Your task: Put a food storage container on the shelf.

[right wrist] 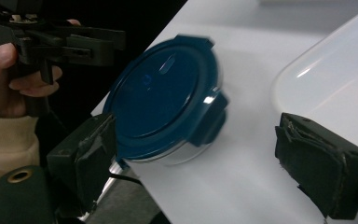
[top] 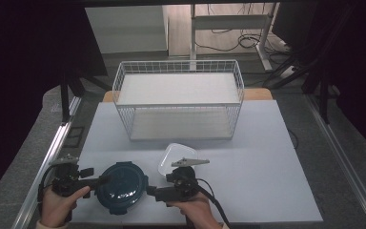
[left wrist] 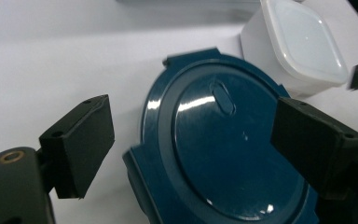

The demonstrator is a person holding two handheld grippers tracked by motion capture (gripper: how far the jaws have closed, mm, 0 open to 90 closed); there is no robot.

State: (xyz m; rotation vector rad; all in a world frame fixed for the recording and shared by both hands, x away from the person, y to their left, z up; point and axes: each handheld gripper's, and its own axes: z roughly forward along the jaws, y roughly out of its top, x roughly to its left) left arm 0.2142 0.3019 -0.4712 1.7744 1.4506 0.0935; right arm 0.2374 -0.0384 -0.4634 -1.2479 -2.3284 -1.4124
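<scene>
The round blue container (top: 122,187) sits at the front edge of the table (top: 267,181), left of centre, with a clear square tub (top: 175,158) just behind it. The left gripper (top: 100,181) and right gripper (top: 150,192) flank it, both with jaws spread wide and gripping nothing. A white wire basket (top: 178,98) stands toward the back edge.

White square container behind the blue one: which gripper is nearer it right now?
Right. The right gripper sits just in front of the white container; the left gripper is beyond the blue round container, farther away.

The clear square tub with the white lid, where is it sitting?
In the high view the clear tub sits near the table's front edge, right of the blue round container and before the wire basket.
</scene>
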